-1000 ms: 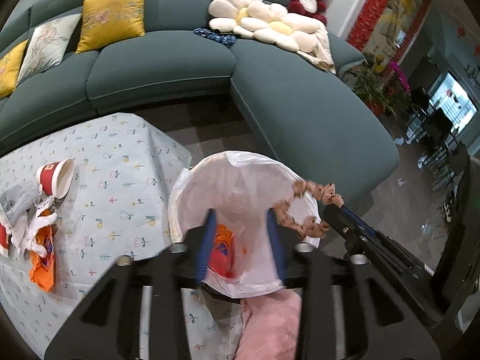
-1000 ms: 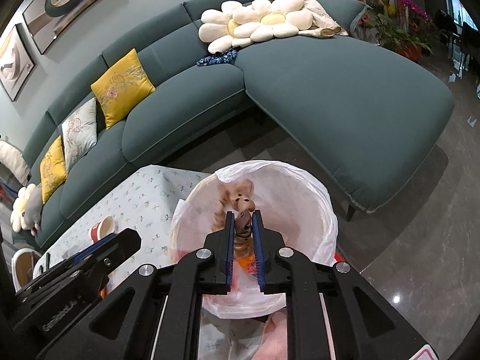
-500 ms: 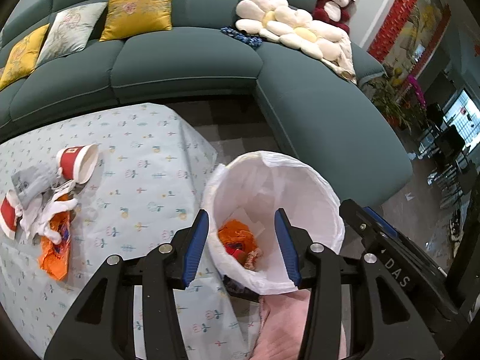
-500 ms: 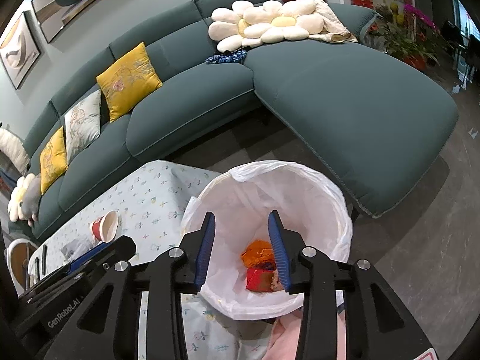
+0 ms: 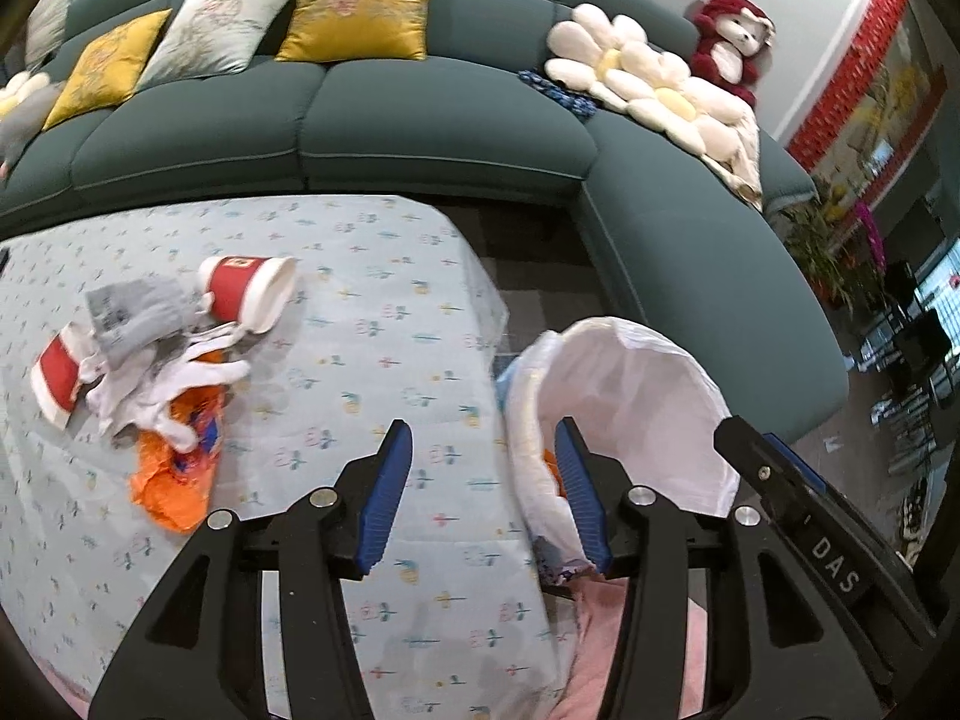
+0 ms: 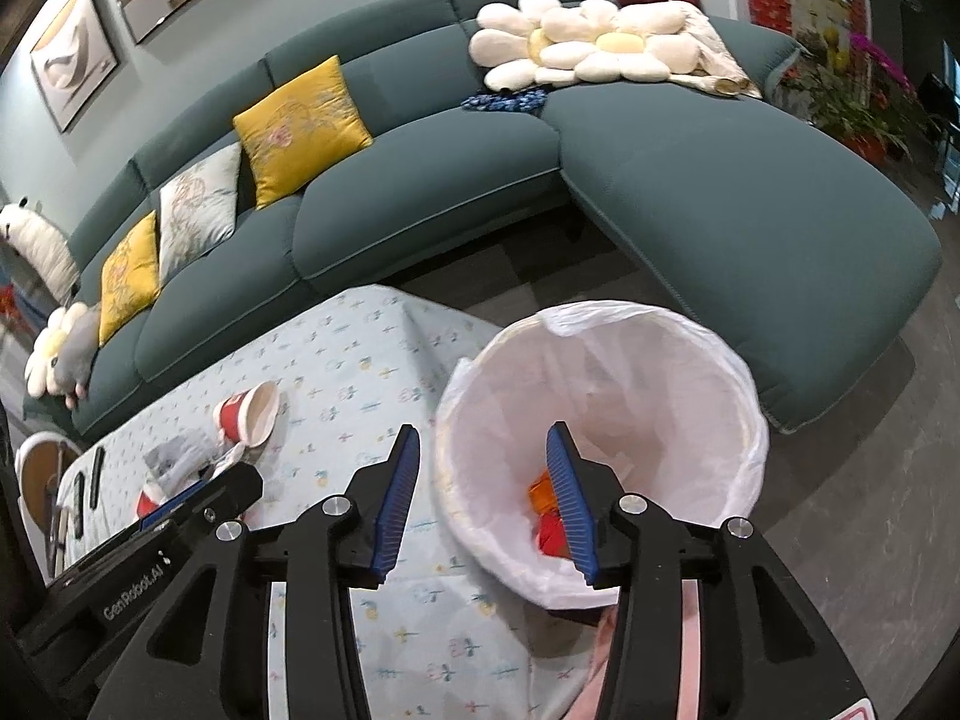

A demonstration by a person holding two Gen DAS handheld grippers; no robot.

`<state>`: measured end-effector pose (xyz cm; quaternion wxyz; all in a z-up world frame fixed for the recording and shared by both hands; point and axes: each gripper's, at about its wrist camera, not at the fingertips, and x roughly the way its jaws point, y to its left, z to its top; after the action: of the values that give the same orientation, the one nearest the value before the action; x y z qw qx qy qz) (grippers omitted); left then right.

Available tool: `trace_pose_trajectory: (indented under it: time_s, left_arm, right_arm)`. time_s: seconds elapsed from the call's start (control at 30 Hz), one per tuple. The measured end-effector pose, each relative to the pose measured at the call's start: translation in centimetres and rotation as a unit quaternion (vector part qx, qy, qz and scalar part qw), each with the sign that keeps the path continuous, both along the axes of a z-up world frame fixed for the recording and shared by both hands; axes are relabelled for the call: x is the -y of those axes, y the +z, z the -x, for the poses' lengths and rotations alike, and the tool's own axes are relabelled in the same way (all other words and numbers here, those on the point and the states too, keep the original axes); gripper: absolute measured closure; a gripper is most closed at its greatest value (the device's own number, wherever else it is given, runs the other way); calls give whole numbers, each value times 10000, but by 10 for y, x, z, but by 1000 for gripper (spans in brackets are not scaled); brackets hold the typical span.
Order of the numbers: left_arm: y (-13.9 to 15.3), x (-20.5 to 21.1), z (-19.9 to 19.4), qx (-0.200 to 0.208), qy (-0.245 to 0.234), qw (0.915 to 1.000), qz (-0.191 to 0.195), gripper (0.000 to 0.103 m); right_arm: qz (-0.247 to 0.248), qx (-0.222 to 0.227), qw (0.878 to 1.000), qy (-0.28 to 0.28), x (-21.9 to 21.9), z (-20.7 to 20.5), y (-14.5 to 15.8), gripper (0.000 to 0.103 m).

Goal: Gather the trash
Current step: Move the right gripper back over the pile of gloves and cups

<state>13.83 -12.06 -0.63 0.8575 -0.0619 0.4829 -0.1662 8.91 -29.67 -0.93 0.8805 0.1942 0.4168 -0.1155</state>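
We have both grippers empty: the left hand-held gripper (image 5: 480, 483) and the right hand-held gripper (image 6: 483, 489) have just been opening, jaws now about half apart with nothing between them. The bin (image 6: 690, 372), lined with a white bag, stands just beside the bench (image 5: 372, 276) and already holds some orange and red wrappers (image 6: 549, 516). Still left on the bench, we judge: a tipped red paper cup (image 5: 249, 294), a second red cup (image 5: 54, 375), grey paper (image 5: 129, 312), white tissue (image 5: 180, 378) and an orange wrapper (image 5: 174, 480), all in one heap, well apart from the bin
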Motion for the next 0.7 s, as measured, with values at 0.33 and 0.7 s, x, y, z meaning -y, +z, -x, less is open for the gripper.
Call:
trace_pose_trajectory:
  time_s: [0.33, 0.7]
  left_arm:
    - [-3, -57, -4, -43, 536, 9985, 114, 55]
    - [-14, -118, -5, -169, 1066, 9939, 221, 55]
  right_arm:
    - [80, -72, 9992, 398, -47, -8, 2, 58]
    - [202, -185, 9956, 894, -102, -19, 0, 57]
